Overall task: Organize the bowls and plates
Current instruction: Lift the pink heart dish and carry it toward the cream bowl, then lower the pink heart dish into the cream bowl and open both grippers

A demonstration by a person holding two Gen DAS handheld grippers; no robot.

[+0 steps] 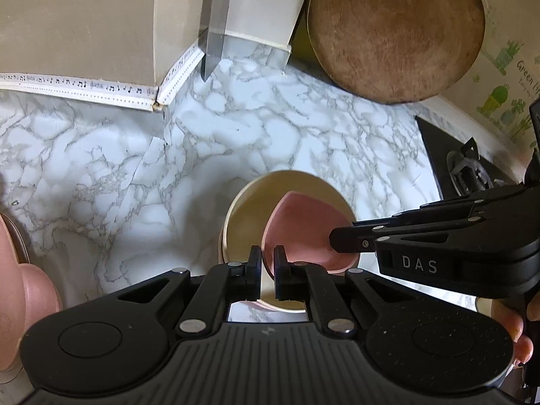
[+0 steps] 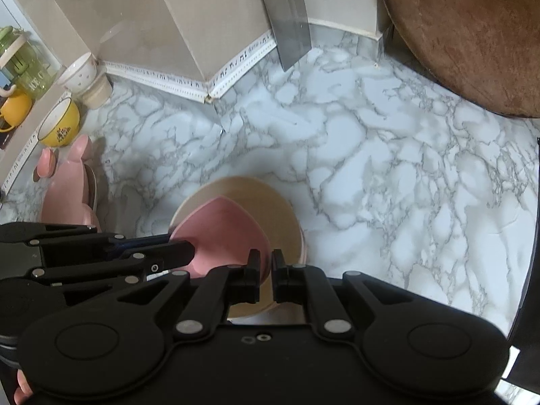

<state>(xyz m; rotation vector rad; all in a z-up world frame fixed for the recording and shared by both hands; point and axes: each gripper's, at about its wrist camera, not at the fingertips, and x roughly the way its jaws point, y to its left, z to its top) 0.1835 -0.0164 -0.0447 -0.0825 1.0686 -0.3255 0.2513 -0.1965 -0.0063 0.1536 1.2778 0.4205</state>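
Both grippers pinched the pink bowl!
The left gripper (image 1: 267, 266) and right gripper (image 2: 266, 270) each clamped the rim of the pink bowl (image 2: 222, 233), tilted inside the beige bowl (image 2: 270, 195) on the marble worktop (image 2: 371, 155).

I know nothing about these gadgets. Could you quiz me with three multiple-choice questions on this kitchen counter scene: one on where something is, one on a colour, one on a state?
1. Where is the pink heart-shaped dish?
A. Inside the beige bowl
B. On the round wooden board
C. Beside the yellow bowl

2. What colour is the bowl with a picture on its side, at the left edge of the right wrist view?
A. Blue
B. Yellow
C. Black

3. How do the jaws of the left gripper stand?
A. Spread wide over the marble counter
B. Wrapped round the cleaver blade
C. Closed on the pink dish's rim

Answers: 1 A, the pink dish sits tilted within the beige bowl's rim. 2 B, its outside is yellow. 3 C, the dish's edge runs between the nearly shut fingers.
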